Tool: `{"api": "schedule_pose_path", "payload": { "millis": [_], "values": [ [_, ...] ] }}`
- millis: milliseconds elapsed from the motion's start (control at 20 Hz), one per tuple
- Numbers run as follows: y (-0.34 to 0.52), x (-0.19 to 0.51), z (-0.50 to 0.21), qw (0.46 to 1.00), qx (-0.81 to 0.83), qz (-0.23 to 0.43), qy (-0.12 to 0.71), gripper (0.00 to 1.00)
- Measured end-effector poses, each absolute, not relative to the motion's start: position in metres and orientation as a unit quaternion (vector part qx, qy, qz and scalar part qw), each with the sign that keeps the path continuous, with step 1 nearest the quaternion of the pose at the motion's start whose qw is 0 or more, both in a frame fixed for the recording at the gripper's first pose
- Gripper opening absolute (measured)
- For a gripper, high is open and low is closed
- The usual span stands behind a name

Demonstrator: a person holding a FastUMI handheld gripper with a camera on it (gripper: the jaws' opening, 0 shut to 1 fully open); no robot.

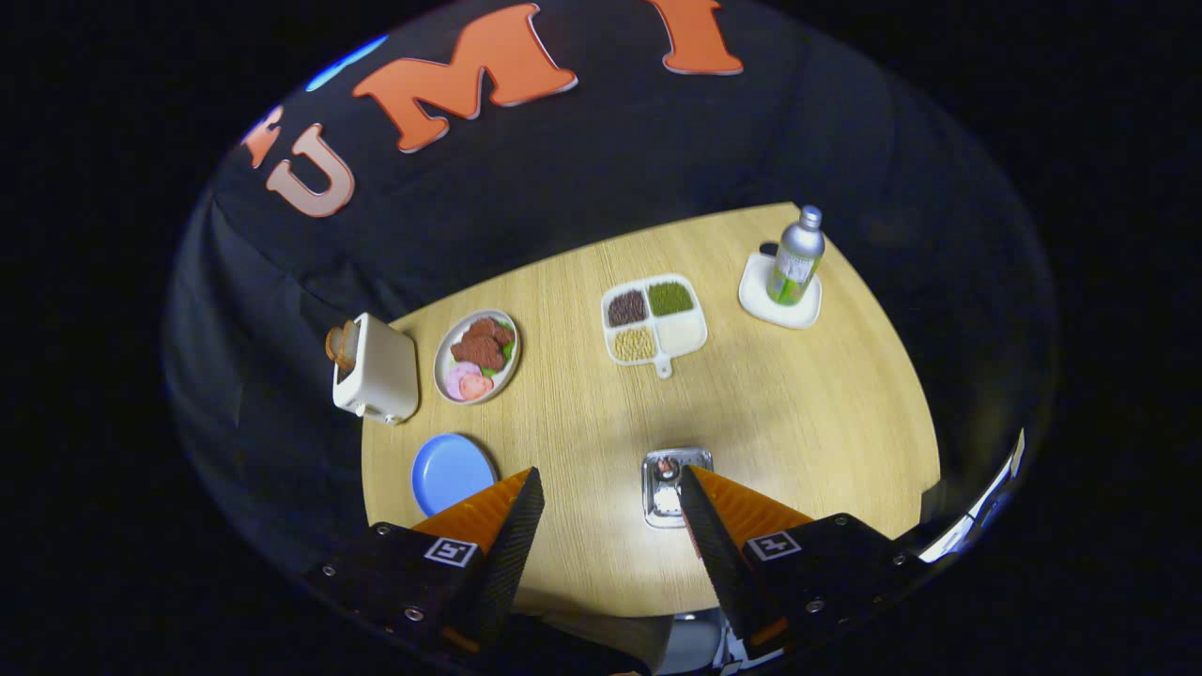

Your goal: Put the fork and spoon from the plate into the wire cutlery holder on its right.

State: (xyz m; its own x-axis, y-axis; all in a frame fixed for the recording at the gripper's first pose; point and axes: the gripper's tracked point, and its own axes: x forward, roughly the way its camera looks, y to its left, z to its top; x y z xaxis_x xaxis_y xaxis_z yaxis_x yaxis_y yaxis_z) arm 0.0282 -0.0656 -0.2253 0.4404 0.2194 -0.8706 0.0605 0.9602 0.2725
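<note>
Your tool (610, 488) hangs high over the worktop (808, 422), fingers spread, gripping nothing. Blue plate (451, 471) just ahead of left finger; metal cutlery holder (669, 483) by right fingertip, something inside. Beyond: toaster (377, 368), food plate (477, 356), divided tray (654, 322), bottle (796, 256).

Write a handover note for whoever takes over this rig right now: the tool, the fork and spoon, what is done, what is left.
Tool: open, holding nothing, high above the table.
Plate: beside the left finger, with its blue face bare.
Holder: to the plate's right, just ahead of the right finger. Handle ends stand inside it, too small to tell fork from spoon.
Done: both pieces seem to be in the holder.
Left: probably nothing. Look closer to check that both are in there.
</note>
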Motion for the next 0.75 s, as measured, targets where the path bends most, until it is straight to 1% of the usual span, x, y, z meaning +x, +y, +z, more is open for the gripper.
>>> {"api": "schedule_pose_path", "payload": {
  "millis": [150,400,600,750],
  "values": [
    [-0.071,0.055,-0.203,0.892,0.117,0.035,0.434,0.93],
    [-0.073,0.07,-0.151,0.95,0.077,0.032,0.301,0.92],
    [-0.074,0.078,-0.099,0.981,0.033,0.028,0.189,0.92],
    [-0.075,0.083,-0.069,0.991,0.014,0.023,0.133,0.92]
  ]
}}
